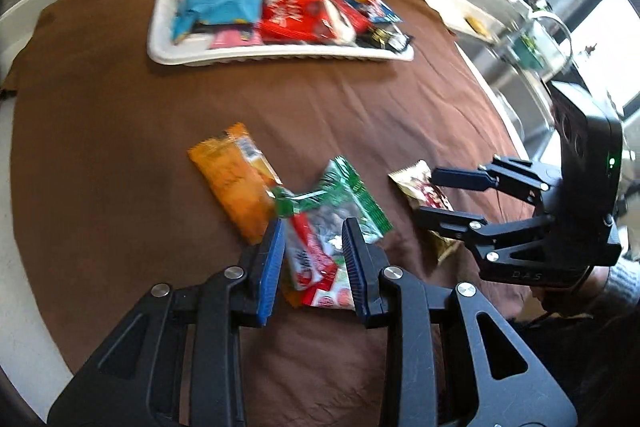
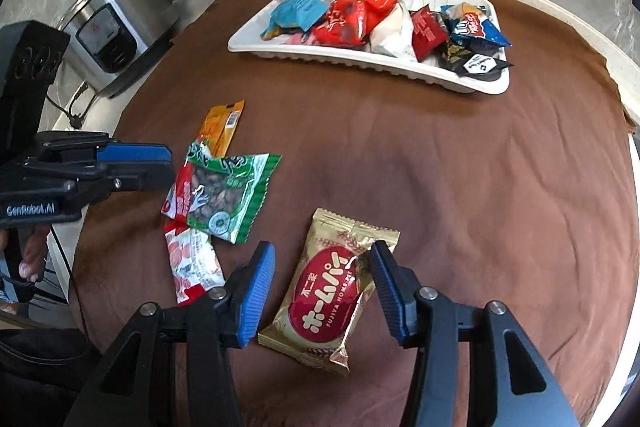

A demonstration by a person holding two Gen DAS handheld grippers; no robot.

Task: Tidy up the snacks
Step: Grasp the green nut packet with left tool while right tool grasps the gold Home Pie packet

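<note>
Loose snack packets lie on a brown cloth point(image 2: 440, 167). My left gripper point(image 1: 314, 231) hangs open just above a green nut packet point(image 1: 348, 199) that overlaps a red-and-white packet point(image 1: 312, 259); its pads touch neither. An orange packet point(image 1: 232, 183) lies to their left. My right gripper point(image 2: 322, 251) is open and straddles a gold packet with a red oval point(image 2: 332, 303), which lies flat between the fingers, untouched. Further back, a white tray point(image 2: 360, 61) holds several blue, red and dark snack bags. The right wrist view shows the left gripper point(image 2: 170, 165) from the side, beside the green packet point(image 2: 236, 195).
A steel rice cooker point(image 2: 116, 27) with its cord stands off the cloth's far left corner. The round white table rim point(image 2: 600, 47) curves behind the tray. A person's hand point(image 2: 32, 263) grips the left handle. Shelves and a window point(image 1: 580, 7) lie off to the right.
</note>
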